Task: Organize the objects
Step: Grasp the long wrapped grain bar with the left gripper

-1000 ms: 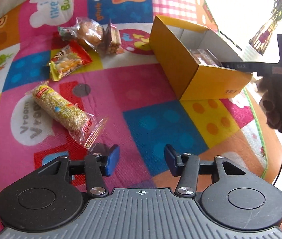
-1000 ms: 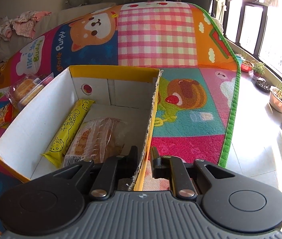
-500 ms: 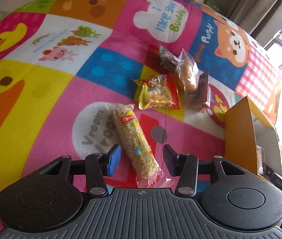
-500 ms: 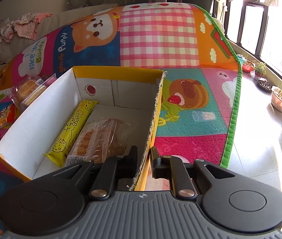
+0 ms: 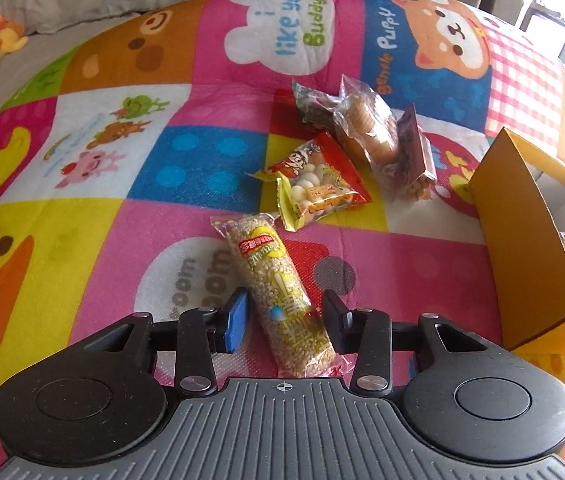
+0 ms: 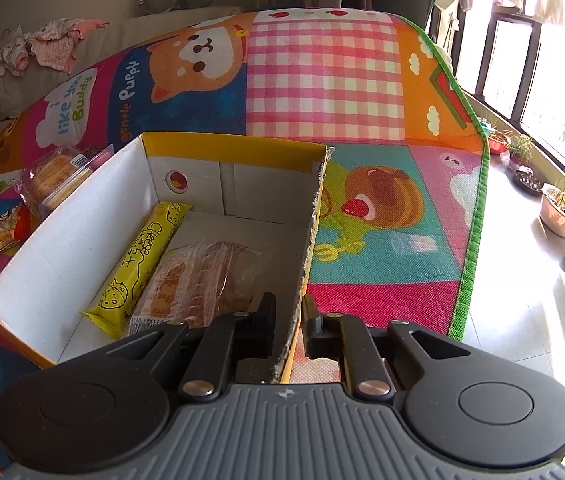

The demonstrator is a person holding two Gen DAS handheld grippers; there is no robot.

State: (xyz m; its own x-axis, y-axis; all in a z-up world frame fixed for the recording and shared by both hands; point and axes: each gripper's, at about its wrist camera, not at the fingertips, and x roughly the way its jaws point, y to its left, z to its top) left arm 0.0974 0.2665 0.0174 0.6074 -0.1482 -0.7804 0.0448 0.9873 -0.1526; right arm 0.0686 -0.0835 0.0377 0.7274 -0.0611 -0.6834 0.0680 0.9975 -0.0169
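2 grippers are being used at once. The left gripper [image 5: 282, 320] is being closed around a long rice-puff bar [image 5: 282, 300] lying on the play mat [image 5: 186, 168]; its jaws have just been narrowing, the bar is lying between them, and a gap is showing at the blue left pad, so no firm grip is being made yet. The right gripper [image 6: 288, 320] is being held nearly shut on the side wall of the yellow box [image 6: 314, 224], pinching the cardboard edge and steadying it.

Judged from this, the pick-up step is being carried out: the jaws are needing to be squeezed onto the bar, which is then to be lifted and carried to the box on the right.

Inside the box, 2 items are already lying on the white floor: a yellow cheese stick [image 6: 138, 256] along the left wall and a clear-wrapped pastry pack [image 6: 202, 280] touching it. Beyond the bar, 1 red snack packet [image 5: 318, 188] and a cluster of clear-wrapped cakes [image 5: 366, 128] are waiting on the mat.
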